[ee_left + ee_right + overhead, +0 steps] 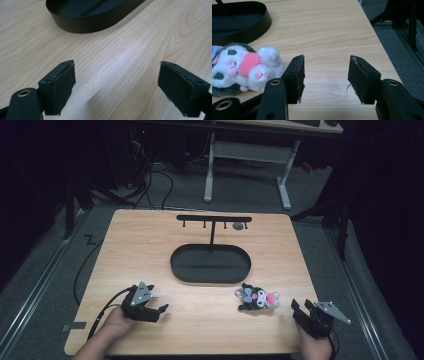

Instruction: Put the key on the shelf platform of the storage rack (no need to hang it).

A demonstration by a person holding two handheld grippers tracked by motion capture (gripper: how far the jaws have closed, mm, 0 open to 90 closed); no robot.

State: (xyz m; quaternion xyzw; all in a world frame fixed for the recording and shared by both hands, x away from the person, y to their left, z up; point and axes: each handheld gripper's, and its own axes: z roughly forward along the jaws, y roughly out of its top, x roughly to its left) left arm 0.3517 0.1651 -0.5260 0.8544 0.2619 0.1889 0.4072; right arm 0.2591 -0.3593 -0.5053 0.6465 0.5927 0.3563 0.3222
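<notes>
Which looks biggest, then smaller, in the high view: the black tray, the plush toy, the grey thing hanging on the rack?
1. Tray, clearly largest.
2. Plush toy.
3. Grey thing, smallest, though it hangs farther from the camera, which shrinks it somewhat.

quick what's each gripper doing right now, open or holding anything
left gripper: open, nothing between its fingers
right gripper: open, empty, the plush toy lies beside it

plush toy (242,68) cut off at left, tray (92,15) cropped above
</notes>
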